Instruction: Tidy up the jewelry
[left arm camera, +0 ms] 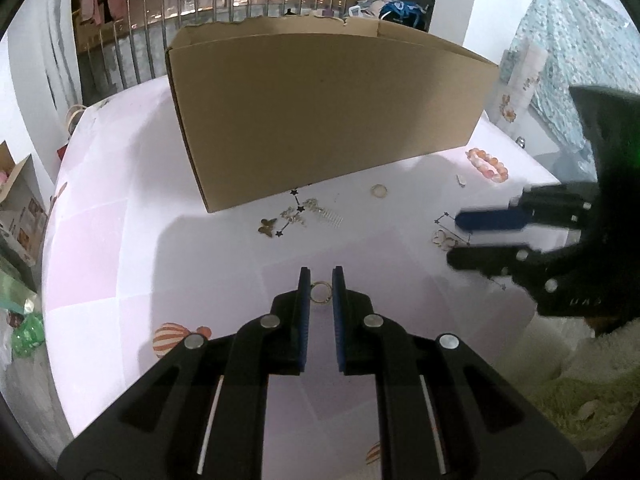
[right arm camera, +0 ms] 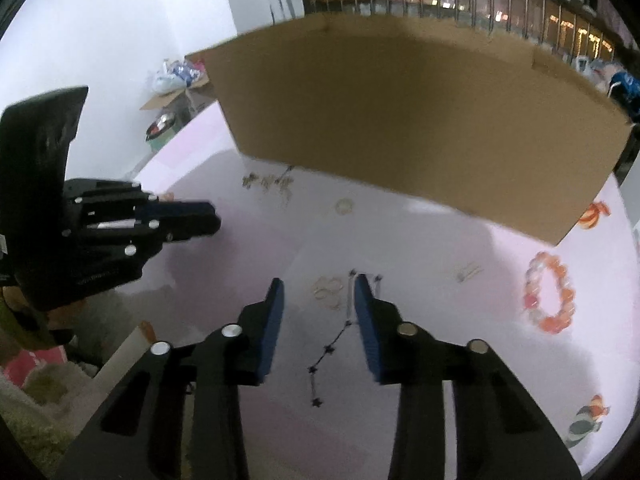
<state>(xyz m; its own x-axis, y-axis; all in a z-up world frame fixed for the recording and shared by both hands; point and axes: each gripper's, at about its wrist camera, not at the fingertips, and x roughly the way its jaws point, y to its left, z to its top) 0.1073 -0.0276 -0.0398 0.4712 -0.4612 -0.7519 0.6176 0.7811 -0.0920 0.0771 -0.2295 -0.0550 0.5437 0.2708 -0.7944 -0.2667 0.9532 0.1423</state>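
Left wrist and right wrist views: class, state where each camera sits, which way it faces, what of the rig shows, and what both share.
Left wrist: on the left gripper, looking forward along its jaws, which straddle a gold ring on the pink table; the right gripper shows at the right.
Right wrist: on the right gripper, facing open jaws above a star chain; the left gripper shows at the left.
Shared: cardboard box, bead bracelet, table.

Left wrist view low over pink tabletop (left arm camera: pixel 100 240), facing cardboard box (left arm camera: pixel 320 120), right wrist view alongside, sharing both.
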